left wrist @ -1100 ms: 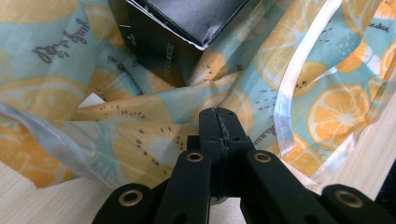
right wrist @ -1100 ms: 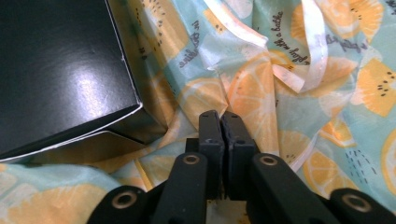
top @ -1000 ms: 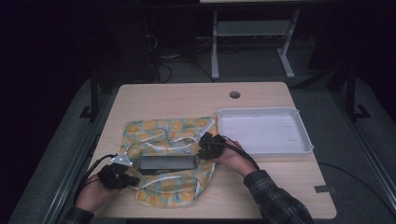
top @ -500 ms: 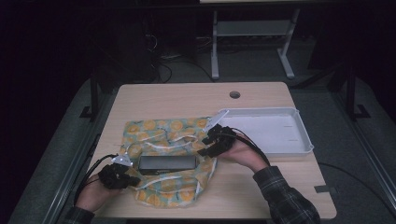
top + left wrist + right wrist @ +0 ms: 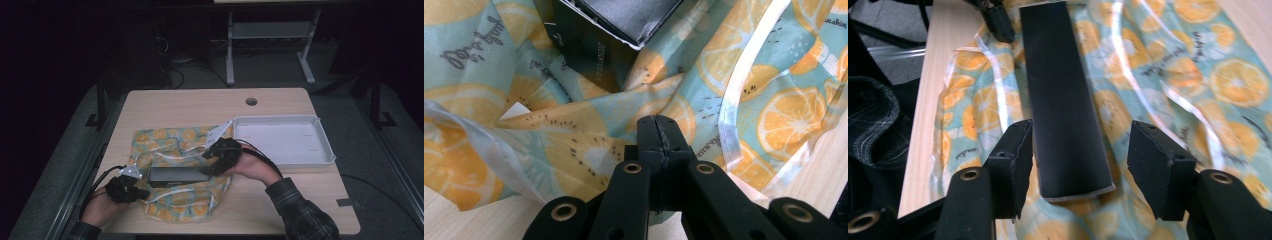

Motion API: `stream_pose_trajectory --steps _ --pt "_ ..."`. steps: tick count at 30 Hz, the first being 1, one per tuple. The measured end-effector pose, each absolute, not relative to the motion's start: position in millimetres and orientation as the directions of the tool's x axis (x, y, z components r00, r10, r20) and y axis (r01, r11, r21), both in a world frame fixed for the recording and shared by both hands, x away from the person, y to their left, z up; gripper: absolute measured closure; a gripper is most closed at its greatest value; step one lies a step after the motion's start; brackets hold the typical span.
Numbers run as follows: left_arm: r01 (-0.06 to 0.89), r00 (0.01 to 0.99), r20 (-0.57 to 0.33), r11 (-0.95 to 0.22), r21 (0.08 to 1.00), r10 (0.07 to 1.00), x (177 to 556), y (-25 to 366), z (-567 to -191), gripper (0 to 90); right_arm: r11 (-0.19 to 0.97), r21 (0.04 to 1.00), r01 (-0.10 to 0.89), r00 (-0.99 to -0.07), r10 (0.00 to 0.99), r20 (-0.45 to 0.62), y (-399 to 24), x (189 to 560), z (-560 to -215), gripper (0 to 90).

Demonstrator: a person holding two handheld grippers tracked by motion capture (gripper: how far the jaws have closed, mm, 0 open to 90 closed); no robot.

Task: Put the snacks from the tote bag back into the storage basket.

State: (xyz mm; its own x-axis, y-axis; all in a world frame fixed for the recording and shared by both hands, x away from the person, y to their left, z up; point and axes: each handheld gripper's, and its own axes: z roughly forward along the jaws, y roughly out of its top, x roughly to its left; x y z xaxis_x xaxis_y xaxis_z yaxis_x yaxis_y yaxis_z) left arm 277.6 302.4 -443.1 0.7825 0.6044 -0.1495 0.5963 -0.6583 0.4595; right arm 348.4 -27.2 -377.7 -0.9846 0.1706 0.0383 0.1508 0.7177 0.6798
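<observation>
From the high view, a long black box [image 5: 178, 174] lies on the lemon-print cloth [image 5: 170, 145] on the tabletop [image 5: 190, 102], apparently mid-wrapping. The left tongs [image 5: 658, 131] are pinched shut on a cloth fold. The right tongs [image 5: 1079, 165], which have just been opening, stand apart above the box's end; next they need a fresh cloth edge.

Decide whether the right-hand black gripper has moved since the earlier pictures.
Yes. The right gripper has lifted off the long black box's end, toward the white tray, its jaws just opening.

A wooden table [image 5: 190, 107] carries a lemon-print cloth [image 5: 175, 140] and white tray [image 5: 320, 159].
</observation>
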Motion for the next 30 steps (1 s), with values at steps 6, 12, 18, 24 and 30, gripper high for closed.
stream_pose_trajectory --steps 6,12,18,24,30 --pt "0.6 0.78 -0.152 -0.654 0.461 0.608 277.5 302.3 -443.3 89.8 0.737 0.665 0.121 -0.991 0.127 0.04 -7.7 346.5 -382.0 41.8" --pt "0.602 0.778 -0.155 -0.653 0.461 0.608 277.7 302.5 -443.2 89.8 0.751 0.653 0.102 -0.994 0.098 0.042 8.6 346.4 -388.1 40.3" --pt "0.6 0.78 -0.155 -0.653 0.463 0.606 277.8 302.7 -443.6 89.8 0.774 0.628 0.087 -0.996 0.089 0.028 19.9 347.3 -398.6 36.1" --pt "0.601 0.779 -0.158 -0.653 0.462 0.606 278.0 302.8 -443.5 89.8 0.785 0.614 0.086 -0.995 0.094 0.019 23.0 348.9 -405.7 34.4" --pt "0.601 0.779 -0.158 -0.652 0.462 0.606 278.0 302.8 -443.6 89.8 0.796 0.6 0.08 -0.996 0.085 0.02 28.1 349.3 -412.7 34.4"
